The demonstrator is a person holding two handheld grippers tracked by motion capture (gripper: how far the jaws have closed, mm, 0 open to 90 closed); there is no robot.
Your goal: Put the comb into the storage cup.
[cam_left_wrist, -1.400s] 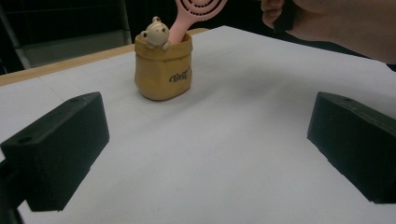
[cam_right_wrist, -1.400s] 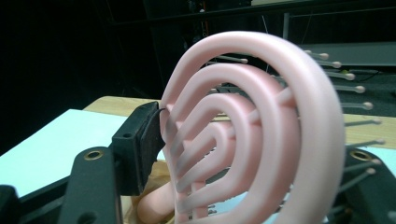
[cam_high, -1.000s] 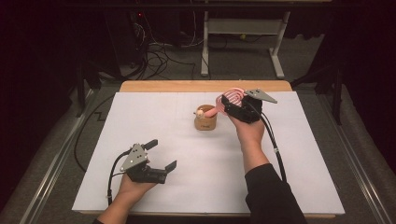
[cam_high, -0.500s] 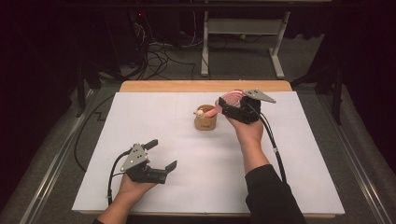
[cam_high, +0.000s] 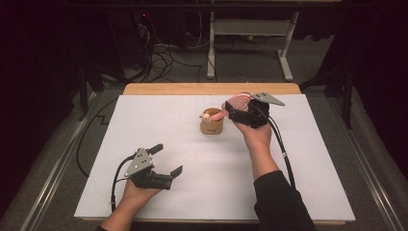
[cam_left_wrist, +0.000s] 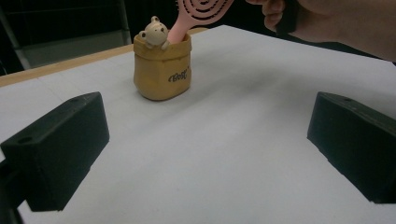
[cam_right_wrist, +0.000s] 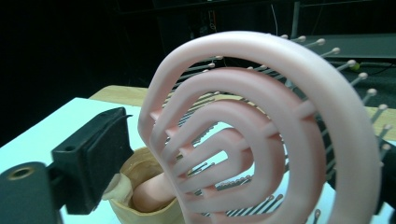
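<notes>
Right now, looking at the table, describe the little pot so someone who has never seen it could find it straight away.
On the white table, look toward the far middle, just left of the right gripper. There stands the pot, a small tan sack-shaped holder with a pink brush leaning out of it. A tiny bear figure on its rim and dark lettering on its side mark it out.

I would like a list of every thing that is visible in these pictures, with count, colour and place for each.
holder: one, tan, small bear figure on its rim, stands near the middle of the table.
hairbrush: one, pink, handle down inside the holder, head leaning toward the right gripper.
table: one, white top with a wooden far edge.
metal frame: one, light grey, on the floor behind the table.
cables: several, dark, on the floor behind the table.
left gripper: one, black, near edge of the table, jaws open on nothing.
right gripper: one, black, by the hairbrush head, jaws have just been opening around it.
</notes>
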